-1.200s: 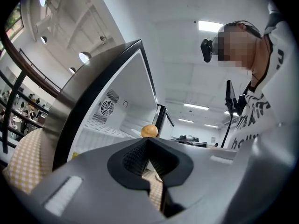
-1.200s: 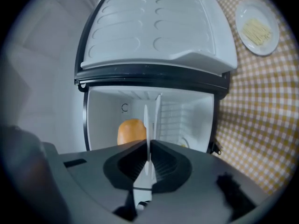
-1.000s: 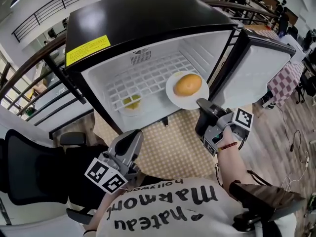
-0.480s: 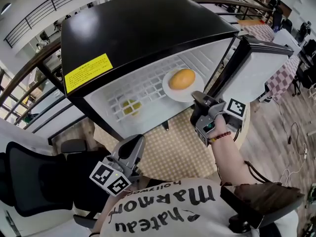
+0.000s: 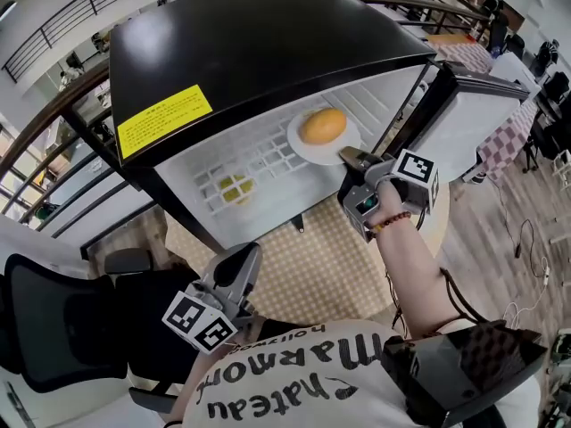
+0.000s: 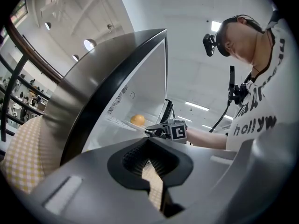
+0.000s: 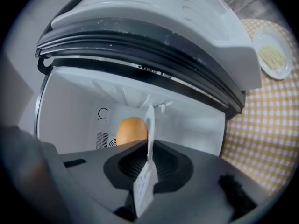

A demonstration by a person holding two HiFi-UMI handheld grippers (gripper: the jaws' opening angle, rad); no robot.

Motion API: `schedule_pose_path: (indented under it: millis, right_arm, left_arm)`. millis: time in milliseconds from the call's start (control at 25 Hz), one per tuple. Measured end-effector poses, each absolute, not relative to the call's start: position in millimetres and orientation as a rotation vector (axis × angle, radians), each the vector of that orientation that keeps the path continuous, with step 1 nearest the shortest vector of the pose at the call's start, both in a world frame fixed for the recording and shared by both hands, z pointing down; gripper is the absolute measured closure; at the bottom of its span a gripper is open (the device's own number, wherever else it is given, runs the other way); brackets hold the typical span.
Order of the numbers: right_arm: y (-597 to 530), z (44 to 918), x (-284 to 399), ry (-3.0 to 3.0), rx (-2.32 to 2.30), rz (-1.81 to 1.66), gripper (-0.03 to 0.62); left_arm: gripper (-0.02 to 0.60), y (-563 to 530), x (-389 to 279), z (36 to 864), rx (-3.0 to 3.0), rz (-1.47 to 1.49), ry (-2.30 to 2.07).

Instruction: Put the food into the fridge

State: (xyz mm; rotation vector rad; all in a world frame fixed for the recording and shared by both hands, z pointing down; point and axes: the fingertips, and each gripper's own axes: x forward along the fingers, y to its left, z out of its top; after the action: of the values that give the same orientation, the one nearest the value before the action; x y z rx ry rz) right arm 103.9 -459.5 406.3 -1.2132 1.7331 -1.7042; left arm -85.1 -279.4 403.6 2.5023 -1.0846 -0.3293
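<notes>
item: white plate [image 5: 302,152] bearing round orange food [image 5: 323,125]; stiff, light, breakable (food may roll). location: over fridge shelf [image 5: 254,163], right edge. right hand-held gripper [image 5: 350,157] clamps plate rim; left hand-held gripper [image 5: 241,261] closed, empty.

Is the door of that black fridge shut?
No, the black fridge has its door swung wide open, showing the white wire shelf inside.

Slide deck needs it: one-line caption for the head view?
Right gripper, jaws shut on the white plate, holds its bun inside the open fridge.
</notes>
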Motion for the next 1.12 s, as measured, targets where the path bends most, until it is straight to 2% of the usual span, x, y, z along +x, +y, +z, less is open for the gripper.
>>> schedule_pose_path:
  millis: [200, 1120]
  right_arm:
    - [-471.9, 406.5, 100.4, 1.839, -1.309, -1.667, 0.568]
    - [-480.6, 405.5, 89.4, 2.304, -1.749, -1.322, 0.467]
  left_arm:
    - [0.575, -278.8, -91.8, 403.1, 2.491, -0.356, -1.106]
    - [0.575, -286.7, -80.6, 400.0, 2.481, -0.397, -1.069]
